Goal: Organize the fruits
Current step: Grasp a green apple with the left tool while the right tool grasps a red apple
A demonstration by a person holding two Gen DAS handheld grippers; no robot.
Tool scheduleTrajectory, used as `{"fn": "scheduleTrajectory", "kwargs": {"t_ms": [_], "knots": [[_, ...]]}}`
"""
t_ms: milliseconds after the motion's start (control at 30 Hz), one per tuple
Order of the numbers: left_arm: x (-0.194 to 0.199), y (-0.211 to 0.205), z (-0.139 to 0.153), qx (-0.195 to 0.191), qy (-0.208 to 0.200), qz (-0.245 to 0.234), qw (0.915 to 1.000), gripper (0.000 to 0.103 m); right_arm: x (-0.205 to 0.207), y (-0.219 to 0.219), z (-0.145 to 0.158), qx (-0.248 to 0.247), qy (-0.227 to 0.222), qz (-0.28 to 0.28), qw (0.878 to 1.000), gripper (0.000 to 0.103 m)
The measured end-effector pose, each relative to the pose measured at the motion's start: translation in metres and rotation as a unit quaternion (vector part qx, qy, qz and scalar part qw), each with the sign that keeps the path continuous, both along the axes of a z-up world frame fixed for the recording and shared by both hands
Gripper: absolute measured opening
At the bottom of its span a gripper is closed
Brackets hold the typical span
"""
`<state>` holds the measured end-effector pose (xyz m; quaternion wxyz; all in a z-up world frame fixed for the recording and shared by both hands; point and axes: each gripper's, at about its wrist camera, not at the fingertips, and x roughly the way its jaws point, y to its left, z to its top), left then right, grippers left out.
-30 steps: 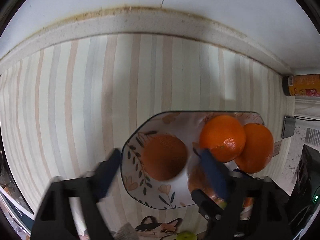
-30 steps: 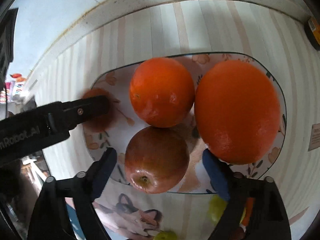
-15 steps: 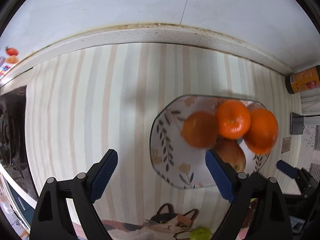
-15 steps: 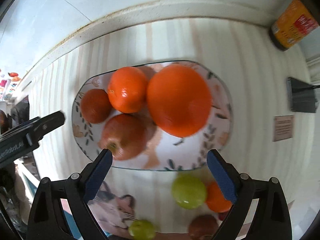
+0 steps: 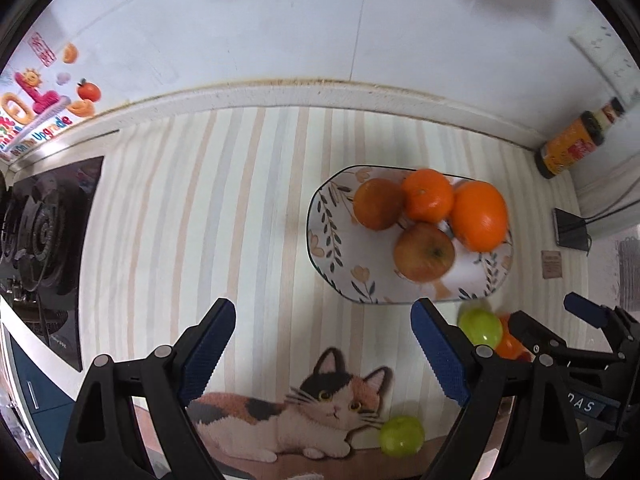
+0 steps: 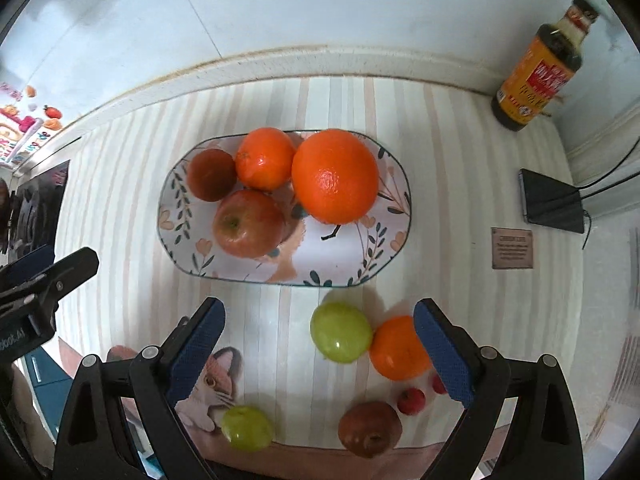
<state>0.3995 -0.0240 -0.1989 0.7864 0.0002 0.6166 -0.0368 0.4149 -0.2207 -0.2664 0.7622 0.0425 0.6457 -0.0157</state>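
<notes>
In the right wrist view the right gripper (image 6: 318, 350) is spread wide and empty, low in the frame over the loose fruit: a green apple (image 6: 341, 332) touching a small orange (image 6: 398, 349) sits between its fingers, probably the next pick, with a second green apple (image 6: 247, 428) and a dark red apple (image 6: 369, 429) at the bottom edge. Farther up, mid-frame, the oval floral plate (image 6: 344, 264) holds a red apple (image 6: 248, 223), two oranges and a darker fruit, crowded leftward, leaving room at right. The left gripper (image 5: 322, 354) is likewise spread and empty above the cat-print mat (image 5: 296, 412).
</notes>
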Motion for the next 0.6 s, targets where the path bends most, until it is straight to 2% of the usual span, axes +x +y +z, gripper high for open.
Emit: {"fn": "scheduleTrajectory", "kwargs": {"t_ms": [433,600], "knots": [[-0.058,-0.006,0.048,0.000,-0.060,-0.012,0.9981,0.090,-0.062,-0.002,0.069,0.005,-0.074,0.003,0.997,0.097],[-0.077,-0.009,0.064,-0.012,-0.068,-0.020,0.9974,0.090,-0.082,0.000,0.097,0.019,-0.099,0.003,0.995,0.097]]}}
